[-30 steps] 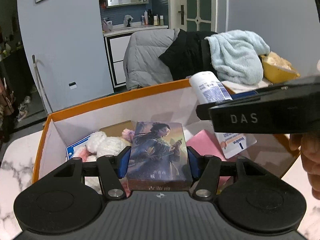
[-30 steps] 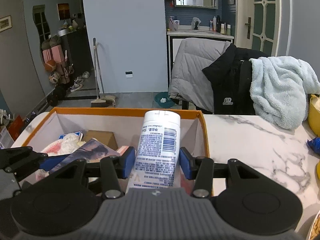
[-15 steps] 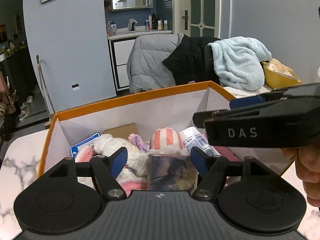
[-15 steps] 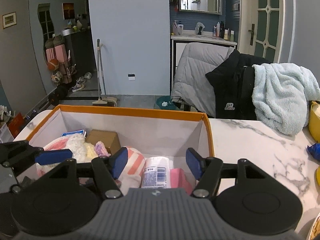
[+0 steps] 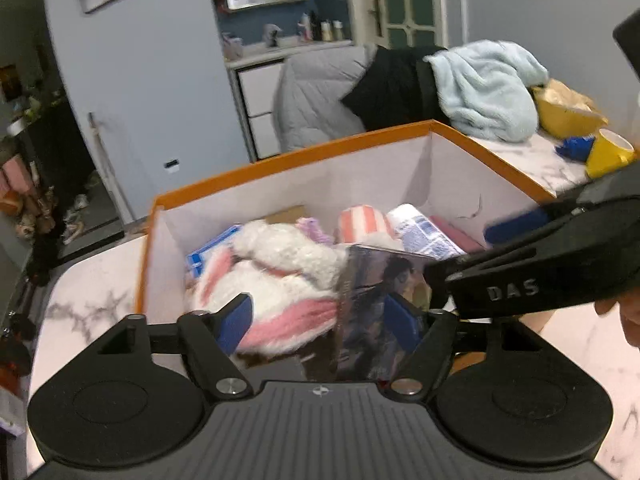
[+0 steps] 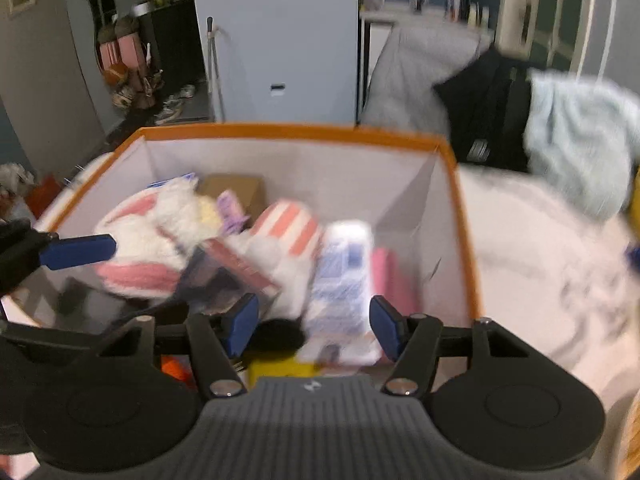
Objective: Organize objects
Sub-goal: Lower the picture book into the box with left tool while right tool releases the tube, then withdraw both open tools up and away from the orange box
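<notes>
An orange-rimmed box (image 5: 304, 152) (image 6: 304, 131) holds a white and pink plush rabbit (image 5: 276, 276) (image 6: 156, 232), a striped pink and white item (image 5: 360, 222) (image 6: 292, 228), a white lotion tube (image 5: 424, 232) (image 6: 344, 276) and a picture card box (image 5: 376, 304) (image 6: 228, 276). My left gripper (image 5: 320, 320) is open above the box's near side; the card box leans by its right finger. My right gripper (image 6: 310, 322) is open and empty over the lotion tube; in the left wrist view (image 5: 532, 276) it crosses at the right.
The box sits on a marble table (image 5: 88, 300). A yellow cup (image 5: 608, 152) and a yellow bowl (image 5: 564, 116) stand at the table's far right. A chair draped with grey and black jackets and a light blue towel (image 5: 484, 88) stands behind the box.
One second ago the left gripper held the card box and the right held the lotion tube. Both opened; the two things now lie in the box. Both views have since shifted and blurred.
</notes>
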A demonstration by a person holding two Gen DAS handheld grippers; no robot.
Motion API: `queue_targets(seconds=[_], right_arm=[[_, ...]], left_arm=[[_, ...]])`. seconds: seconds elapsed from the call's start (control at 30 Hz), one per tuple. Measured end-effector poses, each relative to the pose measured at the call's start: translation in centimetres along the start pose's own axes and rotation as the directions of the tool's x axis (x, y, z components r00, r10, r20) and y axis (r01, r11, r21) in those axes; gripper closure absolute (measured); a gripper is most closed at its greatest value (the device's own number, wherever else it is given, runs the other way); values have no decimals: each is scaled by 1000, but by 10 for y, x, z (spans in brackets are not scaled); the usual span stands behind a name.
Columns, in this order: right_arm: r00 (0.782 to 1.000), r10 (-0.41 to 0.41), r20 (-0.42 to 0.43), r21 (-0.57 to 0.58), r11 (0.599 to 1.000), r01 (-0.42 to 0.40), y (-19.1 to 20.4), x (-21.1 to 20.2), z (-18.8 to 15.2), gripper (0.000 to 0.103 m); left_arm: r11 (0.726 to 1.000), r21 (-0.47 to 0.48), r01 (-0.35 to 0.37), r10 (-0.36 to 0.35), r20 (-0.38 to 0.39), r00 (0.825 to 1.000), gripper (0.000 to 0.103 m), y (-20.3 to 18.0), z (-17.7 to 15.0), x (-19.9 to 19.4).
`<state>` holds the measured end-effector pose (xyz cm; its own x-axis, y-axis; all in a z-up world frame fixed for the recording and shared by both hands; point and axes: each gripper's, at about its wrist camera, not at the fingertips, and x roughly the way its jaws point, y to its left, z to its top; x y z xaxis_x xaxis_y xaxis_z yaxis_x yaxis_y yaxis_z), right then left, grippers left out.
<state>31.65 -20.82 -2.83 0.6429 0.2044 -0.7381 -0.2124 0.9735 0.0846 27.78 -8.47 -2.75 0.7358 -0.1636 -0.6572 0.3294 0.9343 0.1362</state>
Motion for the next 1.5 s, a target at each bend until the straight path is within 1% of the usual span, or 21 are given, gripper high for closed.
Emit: queue_targets(seconds=[0.07,0.13,0.2,0.27,0.33,0.47,0.6,0.63,0.7,0.73,0.8,0.87,0.9,0.93,1.0,1.07,1.1,1.23,1.33,1.43,1.5], right_arm=[[998,44,-52,44,998,-41,-3,-1,0,40],[994,70,-85,61,996,-64,-2,-2,-4,40],[988,87,-126,62,995,-79,0,-1,-6,40],[983,92,-156,50,995,-85,5,-4,-11,40],[981,84,-174,19,996,-82,12,-10,-18,40],[982,71,-174,-10,997,-74,21,-30,-36,41],[984,71,-161,-21,997,-76,30,-59,-58,41],[987,68,-145,-24,997,-72,33,-68,-64,40],[993,53,-106,-28,998,-56,37,-88,-72,31],[996,46,-80,-32,998,-48,39,-100,-74,29],[999,36,-20,-32,999,-36,39,-121,-77,21],[999,25,48,-28,999,-24,42,-146,-78,18],[997,16,79,-33,999,-13,44,-157,-78,14],[994,8,109,-39,999,-4,47,-169,-81,12],[987,-1,162,-39,999,7,52,-190,-84,6],[979,-9,202,-24,1000,14,54,-209,-87,4],[976,-13,216,-12,1000,16,53,-215,-88,2],[965,-16,260,16,1000,12,61,-240,-102,1],[949,-74,306,16,997,72,71,-253,-108,1],[931,-137,339,-4,989,147,82,-262,-112,1],[928,-146,344,2,988,154,84,-266,-115,1]], left_arm=[[997,-62,38,-42,-60,997,11,7,-1,-1],[990,-121,67,-82,-127,989,11,13,0,-1],[991,-115,67,-86,-166,982,11,11,-4,-5],[992,-110,66,-86,-183,979,11,8,-12,-12],[990,-117,81,-102,-186,977,11,5,-22,-21],[985,-134,105,-129,-186,974,10,1,-41,-43],[986,-132,104,-128,-190,973,13,-5,-57,-69],[985,-131,112,-134,-177,975,13,-6,-60,-77],[983,-138,124,-143,-136,980,13,-6,-62,-93],[981,-147,126,-143,-111,984,12,-4,-63,-102],[980,-165,113,-128,-80,989,8,-4,-64,-121],[981,-175,81,-98,-90,991,7,-8,-64,-134],[982,-182,59,-79,-105,991,7,-10,-64,-140],[981,-190,43,-65,-108,992,7,-12,-65,-146],[977,-211,35,-54,-84,995,6,-16,-69,-159],[970,-243,24,-40,-65,997,2,-20,-73,-169],[967,-255,17,-35,-65,997,2,-23,-73,-173],[958,-286,17,-22,-15,1000,2,-30,-76,-196],[960,-279,-20,28,24,999,0,-32,-73,-213],[956,-289,-51,63,31,998,0,-29,-67,-218],[952,-301,-51,70,54,996,0,-28,-64,-220]])
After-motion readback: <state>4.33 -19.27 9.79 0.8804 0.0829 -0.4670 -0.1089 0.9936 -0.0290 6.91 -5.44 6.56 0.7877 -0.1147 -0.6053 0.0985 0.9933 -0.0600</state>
